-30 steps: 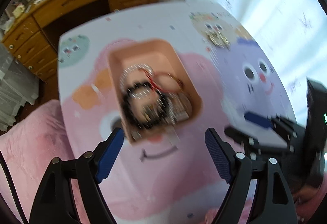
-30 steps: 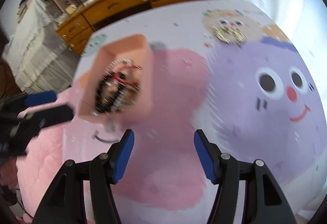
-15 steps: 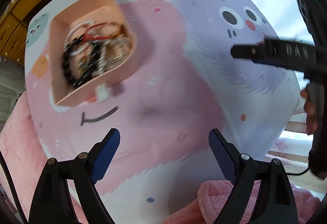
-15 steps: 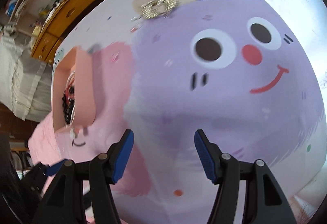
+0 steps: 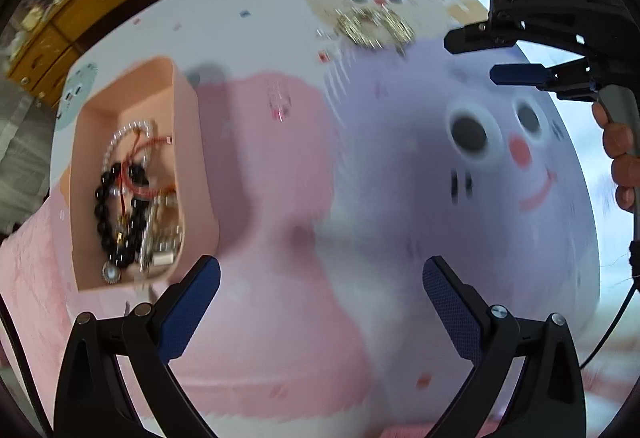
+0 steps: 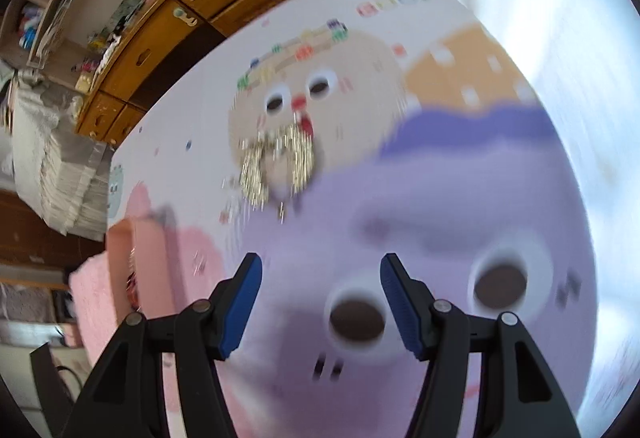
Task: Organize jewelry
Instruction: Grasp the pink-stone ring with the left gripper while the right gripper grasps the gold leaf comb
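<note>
Gold chain jewelry (image 6: pixel 276 162), seemingly light, limp and tangle-prone, lies on the table (image 6: pixel 460 206); pinch its bunched middle. Right gripper (image 6: pixel 321 302) half-open, empty; left gripper (image 5: pixel 321 280) opening, empty.

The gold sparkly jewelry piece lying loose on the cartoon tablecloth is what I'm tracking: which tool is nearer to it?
Right. The right tool is open just short of the gold sparkly jewelry piece; the left tool, opening, is farther back beside the pink tray.

Bright daylight glares from the right; both fisheye views are motion-blurred, bending and darkening at the edges.
</note>
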Tool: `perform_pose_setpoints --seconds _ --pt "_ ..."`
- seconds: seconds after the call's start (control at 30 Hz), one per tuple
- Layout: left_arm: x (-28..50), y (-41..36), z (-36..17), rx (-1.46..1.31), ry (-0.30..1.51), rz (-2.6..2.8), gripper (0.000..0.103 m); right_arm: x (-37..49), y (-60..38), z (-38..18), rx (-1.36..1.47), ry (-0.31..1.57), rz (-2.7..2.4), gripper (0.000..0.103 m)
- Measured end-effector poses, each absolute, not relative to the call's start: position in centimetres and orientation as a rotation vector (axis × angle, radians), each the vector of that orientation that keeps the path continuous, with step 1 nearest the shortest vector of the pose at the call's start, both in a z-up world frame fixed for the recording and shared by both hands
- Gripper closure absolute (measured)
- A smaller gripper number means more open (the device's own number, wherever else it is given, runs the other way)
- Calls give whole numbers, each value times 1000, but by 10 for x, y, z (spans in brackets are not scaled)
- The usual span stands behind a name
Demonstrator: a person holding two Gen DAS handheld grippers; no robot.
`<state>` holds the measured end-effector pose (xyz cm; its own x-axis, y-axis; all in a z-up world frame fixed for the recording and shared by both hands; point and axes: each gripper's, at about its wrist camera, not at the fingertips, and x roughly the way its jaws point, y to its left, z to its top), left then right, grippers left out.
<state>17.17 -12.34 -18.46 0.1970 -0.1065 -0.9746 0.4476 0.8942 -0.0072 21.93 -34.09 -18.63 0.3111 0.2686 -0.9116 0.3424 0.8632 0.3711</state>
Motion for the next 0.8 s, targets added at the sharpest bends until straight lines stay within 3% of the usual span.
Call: perform_pose_setpoints --seconds 0.27,0.43,0.63,0.8 --pt "205 -143 -194 229 1286 -299 3 268 -332 -204 369 1268 21 42" --pt "219 -146 -205 200 1257 -229 3 272 -320 -211 286 1222 52 50" --pt "234 -144 -218 184 1223 -186 3 274 -315 -211 219 1171 68 53" --pt "241 -141 -226 181 1170 -149 9 273 -305 -211 80 1159 51 69"
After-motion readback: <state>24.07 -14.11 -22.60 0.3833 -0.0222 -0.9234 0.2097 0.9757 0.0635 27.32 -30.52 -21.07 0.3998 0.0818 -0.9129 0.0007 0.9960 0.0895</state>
